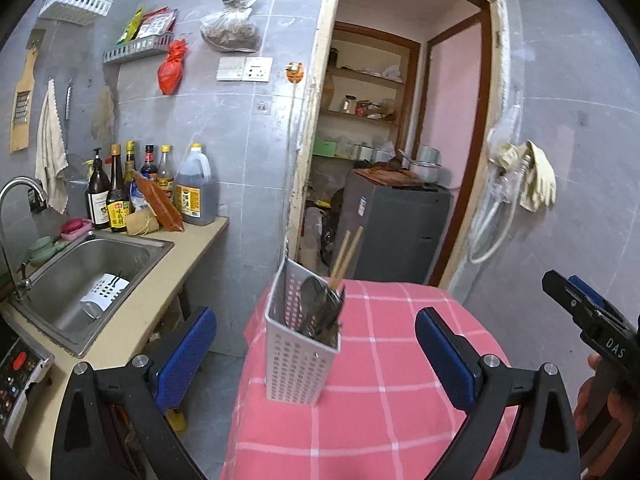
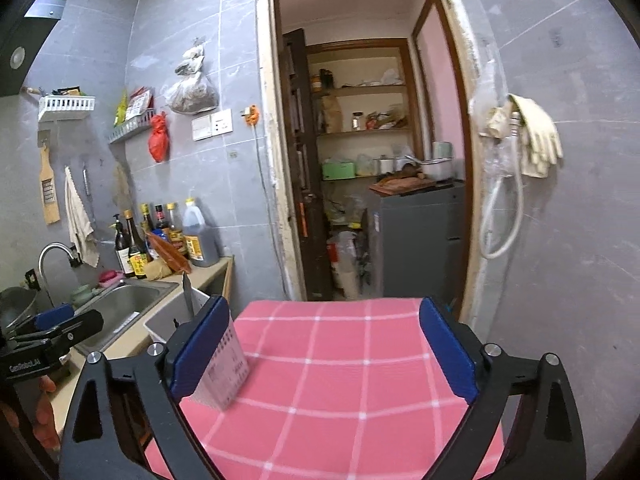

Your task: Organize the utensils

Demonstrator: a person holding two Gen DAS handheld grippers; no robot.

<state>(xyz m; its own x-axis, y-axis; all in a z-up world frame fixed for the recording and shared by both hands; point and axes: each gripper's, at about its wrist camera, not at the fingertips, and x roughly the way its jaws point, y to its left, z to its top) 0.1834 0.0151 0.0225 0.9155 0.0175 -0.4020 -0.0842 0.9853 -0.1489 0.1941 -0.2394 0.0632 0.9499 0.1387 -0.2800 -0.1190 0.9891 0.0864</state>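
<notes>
A grey perforated utensil holder [image 1: 298, 354] stands upright on the pink checked tablecloth [image 1: 380, 400]. It holds metal spoons [image 1: 320, 308] and wooden chopsticks [image 1: 347, 252]. My left gripper [image 1: 316, 354] is open, its blue pads on either side of the holder and apart from it. In the right wrist view the holder [image 2: 224, 372] is partly hidden behind my right gripper's left pad [image 2: 200, 352]. My right gripper [image 2: 326, 354] is open and empty over the cloth [image 2: 340, 380]. A second white perforated holder [image 1: 105, 294] lies on its side in the sink.
A steel sink [image 1: 72, 316] with a tap [image 1: 20, 188] is set in the beige counter at left. Sauce bottles [image 1: 152, 188] stand behind it. An open doorway [image 1: 400, 140] leads to a storeroom with a grey cabinet [image 1: 396, 232]. The right gripper's body [image 1: 592, 320] shows at the right edge.
</notes>
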